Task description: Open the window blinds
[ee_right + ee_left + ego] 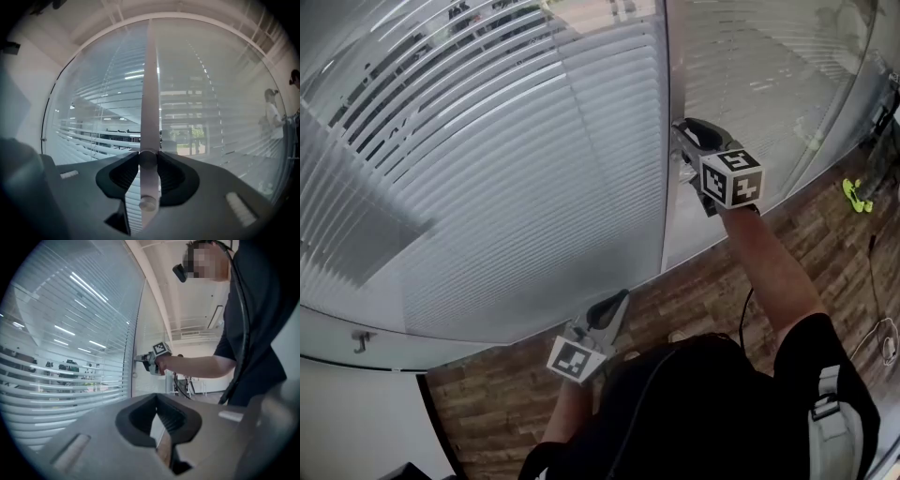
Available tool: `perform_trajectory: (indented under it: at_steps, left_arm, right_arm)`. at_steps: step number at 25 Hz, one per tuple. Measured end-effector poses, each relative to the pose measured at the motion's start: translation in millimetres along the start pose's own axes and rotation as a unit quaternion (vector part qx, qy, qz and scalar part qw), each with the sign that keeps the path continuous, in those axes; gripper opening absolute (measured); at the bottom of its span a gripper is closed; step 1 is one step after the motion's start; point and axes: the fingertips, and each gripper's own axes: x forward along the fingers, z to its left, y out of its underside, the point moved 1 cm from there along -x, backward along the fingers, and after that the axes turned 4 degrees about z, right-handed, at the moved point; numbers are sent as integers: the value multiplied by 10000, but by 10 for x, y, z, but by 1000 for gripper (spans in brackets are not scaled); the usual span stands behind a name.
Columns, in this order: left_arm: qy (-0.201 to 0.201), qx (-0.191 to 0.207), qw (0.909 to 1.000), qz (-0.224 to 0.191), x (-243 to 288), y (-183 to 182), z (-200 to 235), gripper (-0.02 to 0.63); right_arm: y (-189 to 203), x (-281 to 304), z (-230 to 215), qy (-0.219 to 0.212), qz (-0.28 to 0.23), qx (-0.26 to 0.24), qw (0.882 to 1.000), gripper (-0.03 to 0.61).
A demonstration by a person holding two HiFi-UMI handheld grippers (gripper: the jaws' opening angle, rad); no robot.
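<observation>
The right gripper (149,161) pinches the slim white tilt wand (150,84) just above its end cap, the rod seated in the hollow of the pads. The left gripper (161,427) hangs low, jaws pressed together on nothing. The wand hangs at the right edge of the blinds (525,141). It looks light, stiff and smooth, so it is likely to slip when twisted; this low, firm hold seems right.
</observation>
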Motion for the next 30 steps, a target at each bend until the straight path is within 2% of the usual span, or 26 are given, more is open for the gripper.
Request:
perform_trajectory:
  at_steps: [2,4,18,24,30]
  left_arm:
    - [-26,0,10000,4,-16,8,1,5]
    - [-49,-15,10000,8,-30,20,-1,5]
    - [-76,-55,9999,50,-17,73,33,4]
    - [-36,-43,10000,55,43,45,33,3]
    - [12,-30,9999,116,89,71,23,3]
  right_arm:
    - [-5,-7,-8,-16,-26,231,9997,127]
    - [-5,-12,-7,-16,-31,257,9997,127]
    - [4,-6,11,26,-118,115,9999,129]
    - [-10,-8,15,-22,-97,-175,9998,133]
    - [-36,-130,-7,-19,-289,-262,9992,169]
